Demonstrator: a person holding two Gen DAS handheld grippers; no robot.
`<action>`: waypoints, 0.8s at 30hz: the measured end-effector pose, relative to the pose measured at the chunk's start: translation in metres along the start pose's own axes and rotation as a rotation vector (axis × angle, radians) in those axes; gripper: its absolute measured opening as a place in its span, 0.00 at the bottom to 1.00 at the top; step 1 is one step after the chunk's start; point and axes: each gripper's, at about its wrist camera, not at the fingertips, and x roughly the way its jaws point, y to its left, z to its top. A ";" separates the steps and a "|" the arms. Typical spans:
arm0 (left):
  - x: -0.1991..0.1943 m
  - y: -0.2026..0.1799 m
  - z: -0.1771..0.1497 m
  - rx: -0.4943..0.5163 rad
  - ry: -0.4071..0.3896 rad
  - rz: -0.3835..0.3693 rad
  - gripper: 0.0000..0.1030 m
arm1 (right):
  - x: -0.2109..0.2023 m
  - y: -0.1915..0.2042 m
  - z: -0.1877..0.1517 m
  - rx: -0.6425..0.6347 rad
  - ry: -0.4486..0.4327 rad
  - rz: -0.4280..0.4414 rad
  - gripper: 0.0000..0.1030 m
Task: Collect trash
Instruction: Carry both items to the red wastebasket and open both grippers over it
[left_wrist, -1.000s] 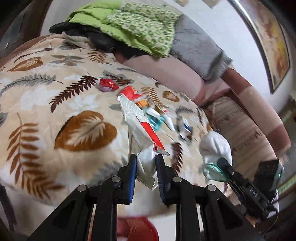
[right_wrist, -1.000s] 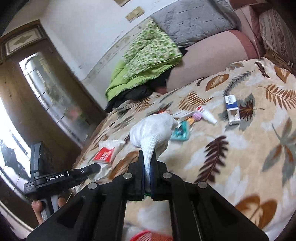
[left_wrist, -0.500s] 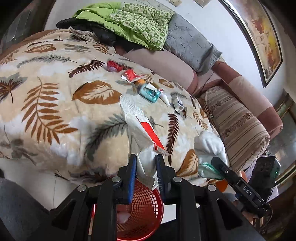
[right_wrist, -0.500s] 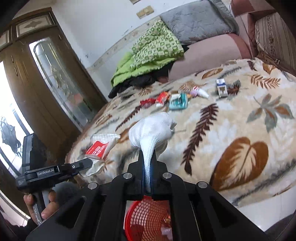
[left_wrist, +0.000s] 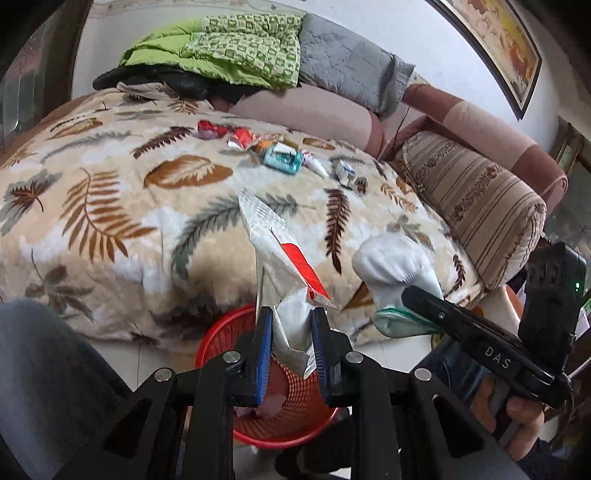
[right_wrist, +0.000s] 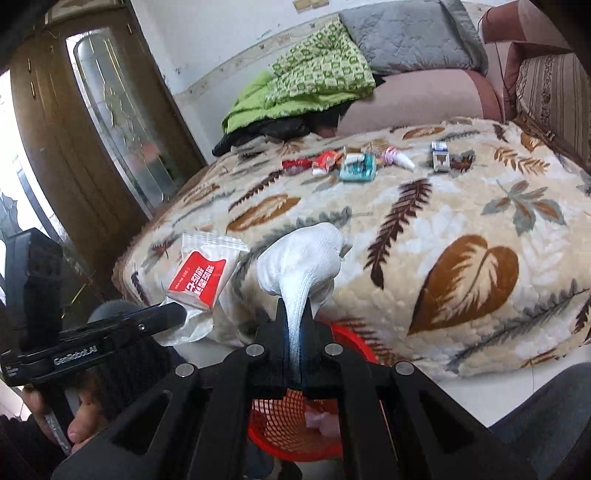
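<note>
Now we're at the drop step: left gripper (left_wrist: 290, 345) clamps the white-and-red wrapper (left_wrist: 284, 258), right gripper (right_wrist: 294, 338) is pinched on the white sock (right_wrist: 301, 258). Red basket (left_wrist: 295, 402) sits just below both. Next, we'd release over its mouth.

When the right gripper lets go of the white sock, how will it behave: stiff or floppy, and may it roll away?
The white sock bulges and sags above the right gripper, so it is probably soft and floppy. It looks light. Released over the red basket, it should drop limply rather than roll.
</note>
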 end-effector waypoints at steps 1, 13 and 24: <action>0.000 0.000 -0.002 -0.002 0.006 0.001 0.20 | 0.001 0.000 -0.002 0.002 0.007 0.000 0.04; 0.007 -0.005 -0.009 0.005 0.055 0.006 0.21 | 0.006 -0.002 -0.015 0.010 0.042 -0.006 0.04; 0.023 -0.004 -0.013 -0.003 0.123 0.016 0.23 | 0.014 -0.006 -0.017 0.019 0.063 -0.003 0.04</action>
